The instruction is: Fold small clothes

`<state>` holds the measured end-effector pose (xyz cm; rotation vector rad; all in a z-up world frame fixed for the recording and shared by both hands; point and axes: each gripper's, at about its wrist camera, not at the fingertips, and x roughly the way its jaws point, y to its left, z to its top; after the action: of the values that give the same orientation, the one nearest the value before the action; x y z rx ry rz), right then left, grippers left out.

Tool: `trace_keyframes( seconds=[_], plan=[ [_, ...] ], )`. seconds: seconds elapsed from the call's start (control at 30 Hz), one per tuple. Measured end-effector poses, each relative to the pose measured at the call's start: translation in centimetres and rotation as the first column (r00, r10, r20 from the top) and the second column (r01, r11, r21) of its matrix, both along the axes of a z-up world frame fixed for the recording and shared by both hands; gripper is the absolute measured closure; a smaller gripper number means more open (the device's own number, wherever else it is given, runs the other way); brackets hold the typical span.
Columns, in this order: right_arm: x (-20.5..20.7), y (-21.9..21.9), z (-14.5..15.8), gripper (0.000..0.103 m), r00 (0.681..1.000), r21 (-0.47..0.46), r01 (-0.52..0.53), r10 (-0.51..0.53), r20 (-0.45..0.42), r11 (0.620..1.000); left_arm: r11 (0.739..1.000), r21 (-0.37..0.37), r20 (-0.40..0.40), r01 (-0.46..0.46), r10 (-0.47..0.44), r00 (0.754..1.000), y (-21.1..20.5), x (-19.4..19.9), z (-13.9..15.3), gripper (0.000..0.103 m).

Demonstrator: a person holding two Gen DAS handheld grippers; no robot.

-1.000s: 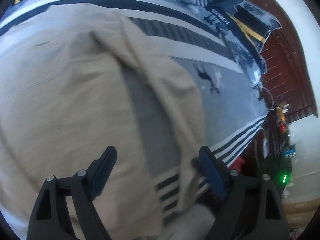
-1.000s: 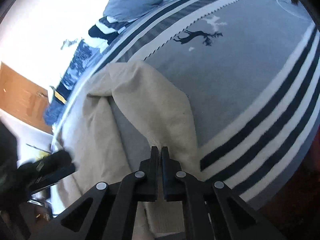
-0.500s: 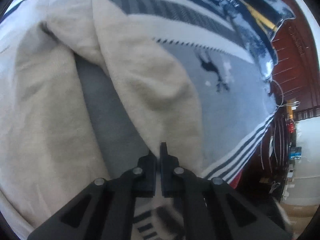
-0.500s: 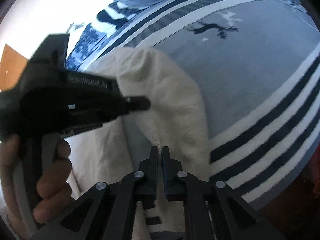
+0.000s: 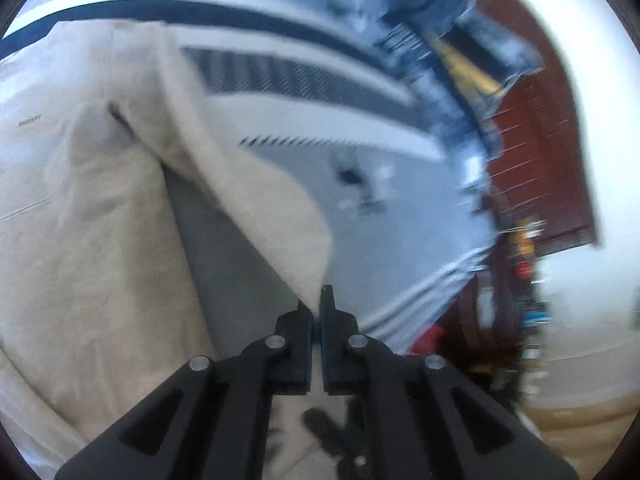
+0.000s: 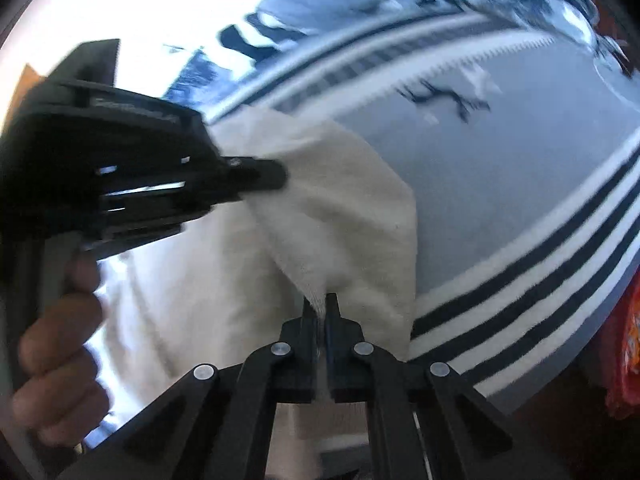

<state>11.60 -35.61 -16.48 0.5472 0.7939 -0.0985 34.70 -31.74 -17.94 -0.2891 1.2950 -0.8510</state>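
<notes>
The left gripper (image 5: 318,300), wide open over the beige garment (image 5: 88,248) one second ago, is now closed on the edge of the garment's raised flap, a condition first visible half a second ago. In the left wrist view the fingers stand nearly together at lower centre of the frame, with a thin band of cloth pinched between them. The flap runs from the pinch point up toward the upper left, and the grey underlayer shows in the gap left of it.

The right gripper (image 6: 320,304) remains closed on a second edge of the same garment (image 6: 340,216), as in both earlier frames. In the right wrist view its fingers sit at lower centre with beige cloth between them. The left gripper (image 6: 264,176) appears at the left of that frame, held by the person's hand (image 6: 60,352), its tip against the cloth.

The garment lies on the striped grey blanket (image 6: 500,184), which occupies the centre and right of both views. Its deer motif (image 6: 444,100) lies clear of the cloth.

Assessment: both edges of the flap are now secured, so the fold is ready to be carried over. Motion blur in the left view suggests that the lift is under way. The two grips need to travel together to prevent the flap from skewing.
</notes>
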Motion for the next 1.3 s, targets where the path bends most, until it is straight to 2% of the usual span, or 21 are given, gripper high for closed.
trace_keyframes(
  seconds=[0.03, 0.13, 0.27, 0.37, 0.43, 0.5, 0.57, 0.63, 0.67, 0.7, 0.73, 0.77, 0.8, 0.87, 0.97, 1.03, 1.1, 1.13, 1.17, 1.23, 1.3],
  plan=[
    [-0.3, 0.8, 1.3, 0.099, 0.999, 0.001, -0.025, 0.025, 0.024, 1.0, 0.999, -0.042, -0.003, -0.005, 0.005, 1.0, 1.4, -0.1, 1.2, 0.1],
    [-1.0, 4.7, 5.4, 0.099, 0.987, -0.027, -0.114, 0.116, 0.107, 0.993, 0.996, -0.091, 0.037, -0.025, 0.029, 0.999, 6.3, -0.6, 4.5, 0.1],
    [-0.7, 11.7, 7.3, 0.099, 0.95, -0.064, -0.279, 0.285, 0.13, 0.958, 0.994, -0.077, 0.096, -0.076, 0.084, 0.992, 14.5, -1.4, 6.2, 0.1],
    [1.1, 17.2, 5.5, 0.099, 0.913, -0.045, -0.396, 0.399, 0.087, 0.917, 0.991, -0.002, 0.096, -0.135, 0.135, 0.986, 19.9, -1.0, 3.7, 0.1],
    [2.8, 20.2, 2.7, 0.099, 0.885, 0.039, -0.465, 0.464, 0.045, 0.884, 0.98, 0.031, 0.037, -0.197, 0.196, 0.98, 23.1, -0.2, 0.1, 0.1],
    [3.7, 22.4, -0.4, 0.097, 0.873, 0.106, -0.487, 0.487, 0.032, 0.867, 0.953, 0.091, -0.033, -0.29, 0.294, 0.955, 26.7, 0.5, -3.7, 0.1],
    [4.5, 24.0, -3.2, 0.086, 0.85, 0.151, -0.516, 0.526, -0.036, 0.843, 0.933, 0.083, -0.078, -0.35, 0.356, 0.931, 29.6, -0.1, -5.8, 0.099],
    [4.3, 24.2, -4.2, 0.078, 0.844, 0.157, -0.51, 0.527, -0.099, 0.846, 0.918, 0.075, -0.091, -0.39, 0.396, 0.914, 31.6, -1.4, -6.9, 0.085],
    [3.7, 23.8, -4.0, 0.078, 0.839, 0.155, -0.522, 0.538, -0.088, 0.839, 0.911, 0.075, -0.082, -0.405, 0.41, 0.908, 32.5, -2.0, -7.1, 0.068],
    [3.1, 23.2, -3.6, 0.07, 0.839, 0.138, -0.526, 0.539, -0.078, 0.839, 0.901, 0.07, -0.068, -0.429, 0.433, 0.899, 33.1, -3.1, -7.4, 0.055],
    [2.6, 22.3, -3.1, 0.062, 0.847, 0.111, -0.52, 0.528, -0.067, 0.847, 0.897, 0.062, -0.051, -0.439, 0.442, 0.896, 33.6, -4.3, -7.7, 0.053],
    [2.1, 21.5, -2.8, 0.04, 0.857, 0.087, -0.507, 0.513, -0.055, 0.857, 0.899, 0.065, -0.033, -0.433, 0.436, 0.899, 33.7, -5.3, -7.9, 0.053],
    [1.5, 20.6, -2.5, 0.028, 0.869, 0.064, -0.489, 0.492, -0.048, 0.87, 0.899, 0.084, -0.01, -0.43, 0.433, 0.901, 33.7, -6.4, -8.2, 0.052],
    [1.6, 18.8, -2.7, 0.028, 0.887, 0.066, -0.452, 0.456, -0.078, 0.89, 0.892, 0.139, 0.041, -0.43, 0.429, 0.903, 33.9, -7.6, -9.1, 0.052],
    [3.1, 17.5, -4.0, 0.028, 0.91, 0.086, -0.388, 0.396, -0.12, 0.918, 0.885, 0.237, 0.107, -0.402, 0.387, 0.916, 33.6, -9.3, -10.5, 0.052],
    [4.5, 16.7, -4.6, 0.028, 0.923, 0.121, -0.355, 0.368, -0.114, 0.927, 0.888, 0.267, 0.085, -0.375, 0.366, 0.927, 33.3, -9.7, -11.9, 0.054],
    [6.1, 16.0, -5.3, 0.031, 0.935, 0.174, -0.315, 0.337, -0.114, 0.933, 0.897, 0.254, 0.069, -0.362, 0.356, 0.932, 32.9, -10.0, -12.4, 0.068],
    [6.8, 16.1, -5.2, 0.036, 0.935, 0.192, -0.308, 0.334, -0.12, 0.932, 0.902, 0.254, 0.072, -0.349, 0.343, 0.937, 32.7, -10.2, -12.4, 0.077],
    [7.5, 16.1, -5.2, 0.039, 0.935, 0.199, -0.301, 0.329, -0.13, 0.933, 0.899, 0.271, 0.082, -0.343, 0.334, 0.939, 32.6, -10.3, -12.4, 0.1],
    [9.4, 16.4, -5.7, 0.042, 0.934, 0.182, -0.287, 0.317, -0.164, 0.94, 0.899, 0.261, 0.073, -0.351, 0.344, 0.936, 33.0, -10.4, -12.1, 0.099],
    [11.4, 16.6, -6.0, 0.052, 0.932, 0.154, -0.286, 0.312, -0.185, 0.946, 0.904, 0.22, 0.061, -0.366, 0.362, 0.93, 33.8, -10.8, -11.3, 0.1]
  ],
)
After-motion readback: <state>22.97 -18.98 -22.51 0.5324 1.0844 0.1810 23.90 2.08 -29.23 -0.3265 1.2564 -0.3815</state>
